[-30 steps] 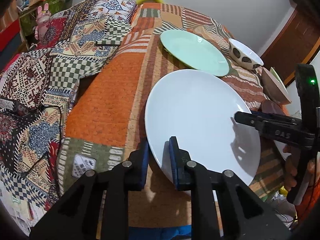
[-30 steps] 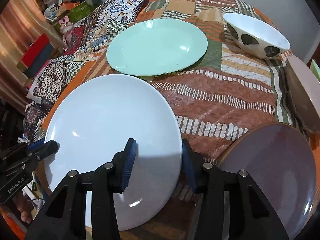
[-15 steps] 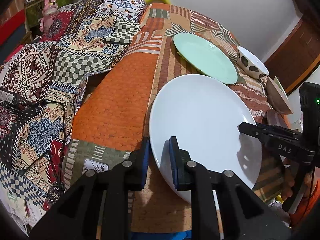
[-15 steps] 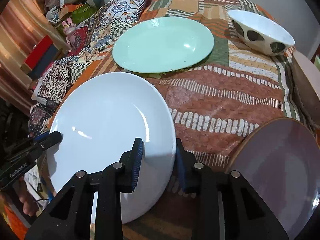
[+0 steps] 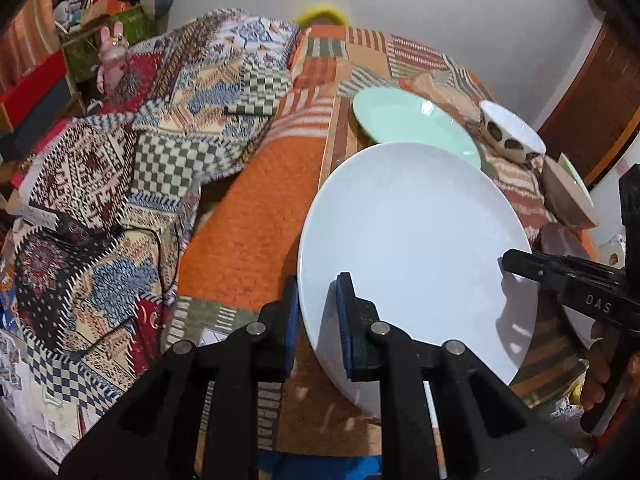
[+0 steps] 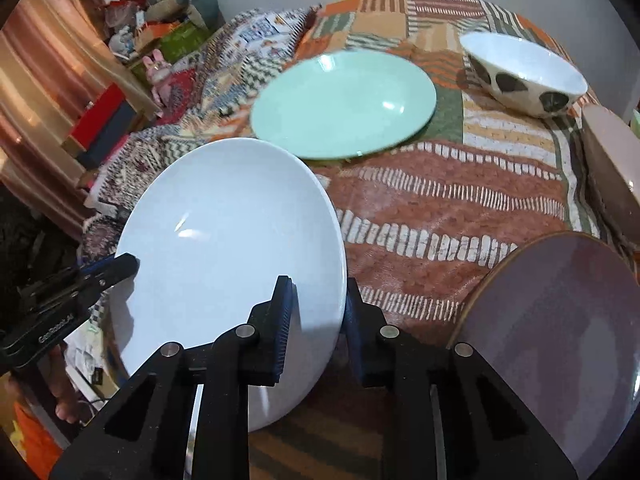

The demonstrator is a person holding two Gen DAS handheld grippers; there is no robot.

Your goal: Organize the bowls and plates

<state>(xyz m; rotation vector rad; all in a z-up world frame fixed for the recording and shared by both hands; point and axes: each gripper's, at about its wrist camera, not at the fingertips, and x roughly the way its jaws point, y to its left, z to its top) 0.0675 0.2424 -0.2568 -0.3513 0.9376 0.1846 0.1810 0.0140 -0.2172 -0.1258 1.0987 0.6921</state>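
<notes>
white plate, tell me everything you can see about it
The white plate is large, round, plain and glossy, like glazed ceramic, shallow with a low rim. It is tilted above the patterned bedspread, just in front of the mint green plate. The left gripper clamps one edge; the right gripper is closing its jaws over the opposite edge. It looks clean and empty.

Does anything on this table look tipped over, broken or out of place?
Nothing is broken or spilled. The white plate sits tilted because the left gripper and right gripper pinch its opposite rims. At the right edge, a brown bowl leans on its side rather than standing upright.
</notes>
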